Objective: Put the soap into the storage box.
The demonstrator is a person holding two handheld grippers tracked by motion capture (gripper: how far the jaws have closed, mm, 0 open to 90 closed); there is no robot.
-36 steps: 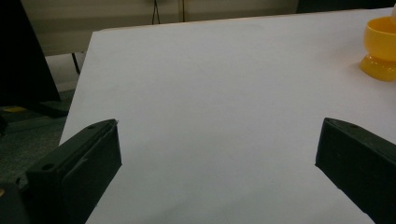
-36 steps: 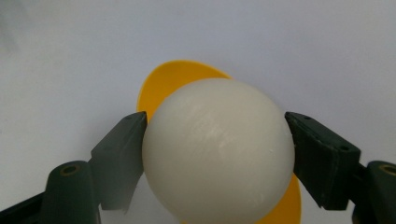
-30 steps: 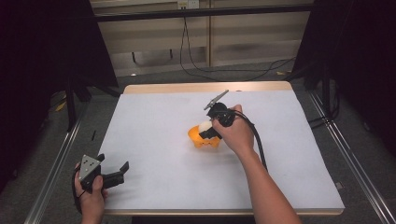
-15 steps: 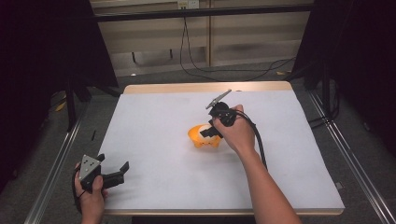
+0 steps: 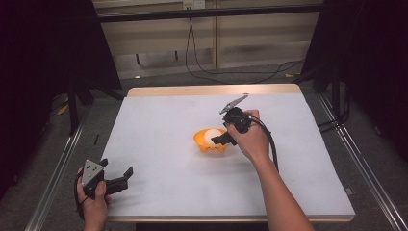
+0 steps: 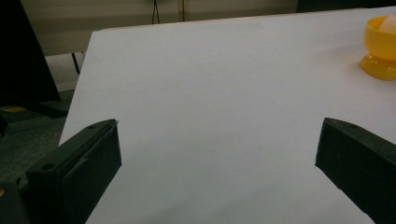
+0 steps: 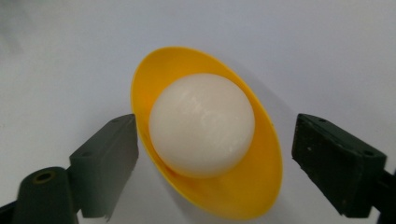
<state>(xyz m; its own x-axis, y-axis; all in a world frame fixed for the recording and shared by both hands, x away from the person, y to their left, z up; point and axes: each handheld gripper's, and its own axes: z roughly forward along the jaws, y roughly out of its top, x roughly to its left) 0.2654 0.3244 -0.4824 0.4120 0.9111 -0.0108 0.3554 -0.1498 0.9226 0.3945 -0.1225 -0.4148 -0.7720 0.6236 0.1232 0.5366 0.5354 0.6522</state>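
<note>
Egg (image 7: 201,123) in cup (image 7: 252,186) (orange), right tool (image 7: 215,154) just opened, released

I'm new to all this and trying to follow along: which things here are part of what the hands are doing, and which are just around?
Part of the job:
- white ball
- yellow cup holding it
- right gripper, jaws just opened, spread on either side of the cup

Just around:
- left gripper, open, idle at the table's near corner
- table
- cables on the floor behind
</note>
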